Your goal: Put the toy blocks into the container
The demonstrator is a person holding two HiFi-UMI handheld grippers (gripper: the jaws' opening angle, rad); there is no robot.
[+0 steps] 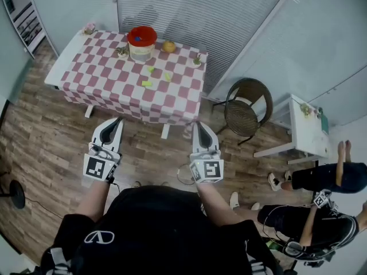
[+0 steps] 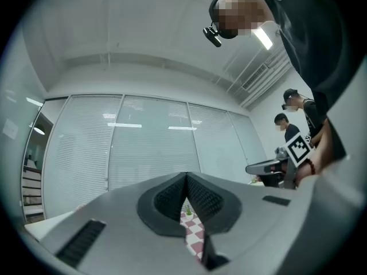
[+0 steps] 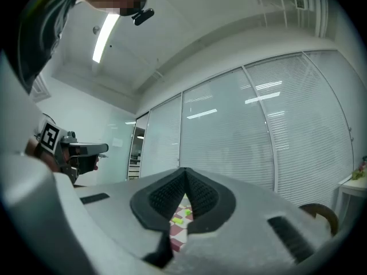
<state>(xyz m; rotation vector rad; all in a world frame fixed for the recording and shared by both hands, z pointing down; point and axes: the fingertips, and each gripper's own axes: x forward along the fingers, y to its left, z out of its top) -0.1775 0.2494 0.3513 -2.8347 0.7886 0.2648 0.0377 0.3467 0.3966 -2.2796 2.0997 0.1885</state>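
We hold the left tool (image 1: 118,121) and right tool (image 1: 196,125) low in frame, both closed on nothing. At upper centre, green toy blocks (image 1: 147,83) lie near the container (image 1: 142,43) on the bench (image 1: 97,76).

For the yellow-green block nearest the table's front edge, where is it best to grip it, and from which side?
Probably from above, closing across its short width: the block lies flat on the checkered cloth, elongated left to right in the head view, with free space around it. Its finer shape is too small to tell.
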